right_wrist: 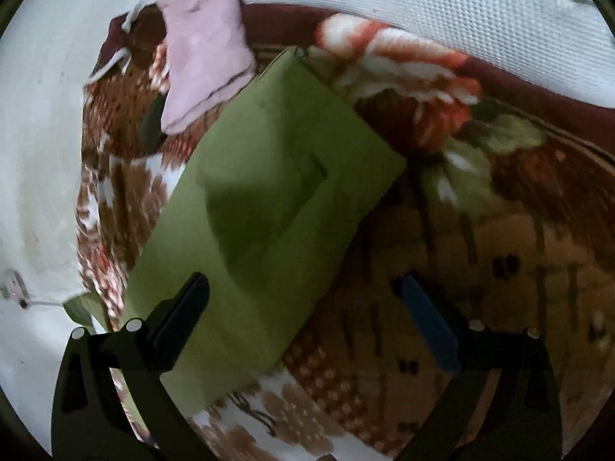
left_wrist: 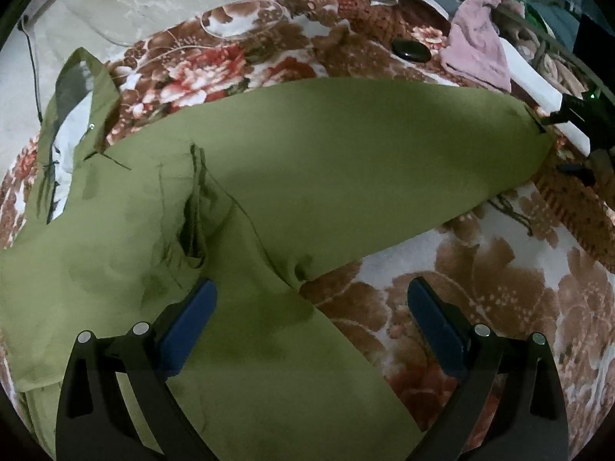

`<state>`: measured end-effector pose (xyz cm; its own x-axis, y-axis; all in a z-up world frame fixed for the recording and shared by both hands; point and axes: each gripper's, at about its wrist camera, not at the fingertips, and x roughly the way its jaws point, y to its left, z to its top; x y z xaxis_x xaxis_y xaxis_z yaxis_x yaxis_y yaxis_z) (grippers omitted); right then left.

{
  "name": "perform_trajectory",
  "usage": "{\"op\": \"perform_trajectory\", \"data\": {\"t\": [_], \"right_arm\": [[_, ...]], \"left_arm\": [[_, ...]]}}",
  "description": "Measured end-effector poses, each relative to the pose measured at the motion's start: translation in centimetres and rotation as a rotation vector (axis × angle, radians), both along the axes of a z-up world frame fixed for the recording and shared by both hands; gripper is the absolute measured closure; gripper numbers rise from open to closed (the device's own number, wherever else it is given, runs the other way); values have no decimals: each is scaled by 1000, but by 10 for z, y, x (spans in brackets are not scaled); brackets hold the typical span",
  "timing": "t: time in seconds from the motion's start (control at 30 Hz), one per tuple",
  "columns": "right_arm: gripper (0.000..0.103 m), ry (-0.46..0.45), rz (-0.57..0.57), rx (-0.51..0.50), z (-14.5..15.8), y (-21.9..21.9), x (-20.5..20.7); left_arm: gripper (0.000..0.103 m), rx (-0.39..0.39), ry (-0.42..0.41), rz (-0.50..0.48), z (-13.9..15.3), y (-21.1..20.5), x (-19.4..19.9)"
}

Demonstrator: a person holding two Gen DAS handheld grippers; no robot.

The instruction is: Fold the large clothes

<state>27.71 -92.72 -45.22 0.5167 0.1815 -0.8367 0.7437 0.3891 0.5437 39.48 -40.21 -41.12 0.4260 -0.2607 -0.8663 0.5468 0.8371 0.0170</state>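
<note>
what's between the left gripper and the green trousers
Nothing visible. The left gripper hangs open right over the green trousers, which lie bare on the blanket.

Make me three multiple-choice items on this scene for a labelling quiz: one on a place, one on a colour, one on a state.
1. Where does the pink cloth lie?
A. on the blanket beyond the green trousers
B. between the left fingers
C. under the trousers

2. What colour are the trousers?
A. red
B. olive green
C. black

3. How is the left gripper?
A. shut on the trousers
B. shut on the pink cloth
C. open, holding nothing

Key: 1 A, it rests on the floral blanket past the trouser leg; 2 B, green in both views; 3 C, its fingers stand wide apart above the fabric.
</note>
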Motion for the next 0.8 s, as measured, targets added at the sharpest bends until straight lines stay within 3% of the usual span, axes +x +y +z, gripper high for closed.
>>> {"op": "perform_trajectory", "data": {"t": [0.1, 0.17, 0.27, 0.33, 0.4, 0.5, 0.67, 0.8], "right_arm": [[4, -24, -7, 39, -7, -7, 8], [12, -27, -9, 47, -9, -14, 9], [46, -11, -9, 51, -13, -22, 13], [74, 13, 7, 40, -17, -26, 13], [88, 28, 8, 34, -18, -29, 9], [92, 16, 48, -24, -3, -26, 3], [94, -34, 109, -149, 55, -6, 7], [95, -151, 200, -238, 128, 26, 32]], "left_arm": [[6, -18, 17, 11, -4, 5, 4], [6, -30, 31, 15, -7, 8, 5], [6, -17, 33, 10, -12, 8, 6], [6, -28, 38, -1, -14, 8, 8], [6, -43, 39, -15, -16, 6, 9], [6, -56, 40, -30, -22, 1, 10], [6, -110, 31, -95, -31, -10, 11], [6, -36, -40, -107, -43, -21, 10]]}}
